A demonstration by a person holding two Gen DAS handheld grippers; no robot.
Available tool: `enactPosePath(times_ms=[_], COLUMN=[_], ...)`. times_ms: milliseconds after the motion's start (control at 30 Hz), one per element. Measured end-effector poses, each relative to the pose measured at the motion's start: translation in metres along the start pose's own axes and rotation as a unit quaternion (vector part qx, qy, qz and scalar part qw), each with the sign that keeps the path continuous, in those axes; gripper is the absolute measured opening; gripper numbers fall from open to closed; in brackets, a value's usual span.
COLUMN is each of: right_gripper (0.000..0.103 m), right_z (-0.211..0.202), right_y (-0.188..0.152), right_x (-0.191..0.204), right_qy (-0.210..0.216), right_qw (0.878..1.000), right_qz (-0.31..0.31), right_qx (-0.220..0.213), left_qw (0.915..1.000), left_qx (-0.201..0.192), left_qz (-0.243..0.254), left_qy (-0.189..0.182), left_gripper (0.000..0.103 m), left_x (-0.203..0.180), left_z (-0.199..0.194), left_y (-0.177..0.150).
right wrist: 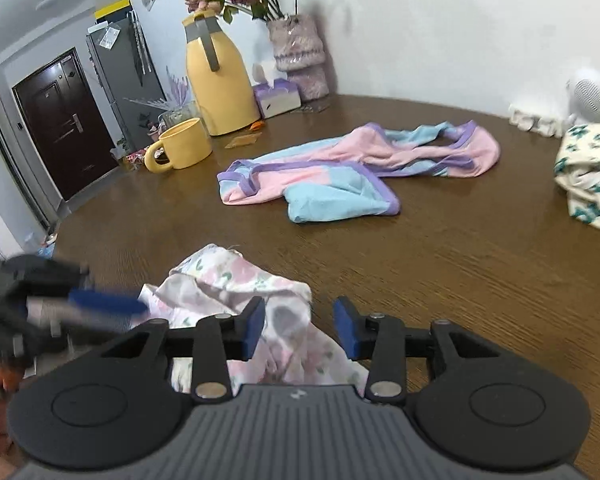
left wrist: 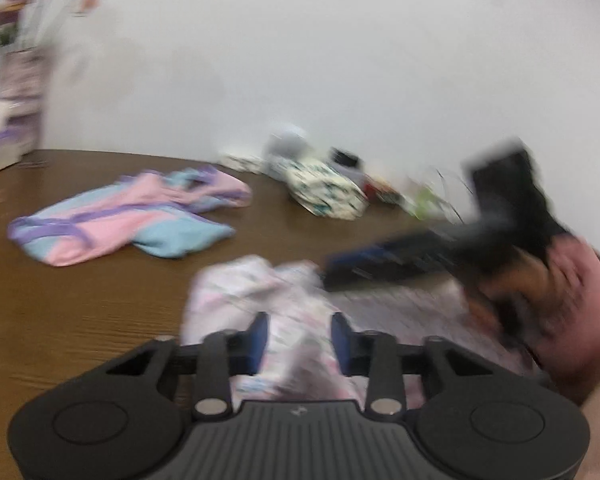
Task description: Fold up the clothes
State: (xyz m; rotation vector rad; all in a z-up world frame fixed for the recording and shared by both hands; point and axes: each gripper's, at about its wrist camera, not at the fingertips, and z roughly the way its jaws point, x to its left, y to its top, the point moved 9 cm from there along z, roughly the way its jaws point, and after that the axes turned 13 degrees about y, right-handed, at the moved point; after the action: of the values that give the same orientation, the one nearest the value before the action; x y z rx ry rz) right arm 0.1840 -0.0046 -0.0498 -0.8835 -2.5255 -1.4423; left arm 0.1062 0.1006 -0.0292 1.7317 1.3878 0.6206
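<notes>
Both grippers are down over the crumpled pale floral-print cotton garment (right wrist: 236,280) at the near edge of the dark brown wooden bench (right wrist: 440,248). The right gripper (right wrist: 300,326) is parted wide, the cloth bunched up between its blue pads, nothing pinched. The left gripper (left wrist: 300,338) is also spread, fabric rising between its fingers; that view is blurred, so whether a pad touches cloth is hard to call. The garment lies dead ahead of both, heaped with no clear long axis, its peak leaning away to the left. Neither looks nearer than the other. Further back, well apart, the pink, blue and purple-trimmed knit garment (right wrist: 340,168) lies spread loosely, running left to right. A cream teal-patterned folded bundle (right wrist: 592,172) sits far right.
</notes>
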Motion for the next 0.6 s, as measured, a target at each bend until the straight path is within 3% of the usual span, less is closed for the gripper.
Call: enactPosePath(times_ms=[67, 200, 333, 600], right_gripper=[0.008, 0.007, 0.007, 0.007], right_z=[0.001, 0.002, 0.003, 0.018], right_y=[0.004, -0.013, -0.028, -0.047], right_x=[-0.001, 0.027, 0.053, 0.049], right_qy=[0.0, -0.016, -0.029, -0.019], right_qw=[1.0, 0.995, 0.982, 0.984], right_qz=[-0.003, -0.093, -0.175, -0.154], right_qx=[0.001, 0.038, 0.072, 0.09], left_qw=[0.9998, 0.9981, 0.9957, 0.9932], left_qx=[0.016, 0.04, 0.039, 0.036], left_qz=[0.012, -0.009, -0.033, -0.061], left_qy=[0.008, 0.047, 0.077, 0.092], left_gripper=[0.019, 0.018, 0.018, 0.02], left_x=[-0.005, 0.007, 0.025, 0.041], left_z=[0.011, 0.034, 0.043, 0.042], left_y=[-0.007, -0.016, -0.017, -0.019])
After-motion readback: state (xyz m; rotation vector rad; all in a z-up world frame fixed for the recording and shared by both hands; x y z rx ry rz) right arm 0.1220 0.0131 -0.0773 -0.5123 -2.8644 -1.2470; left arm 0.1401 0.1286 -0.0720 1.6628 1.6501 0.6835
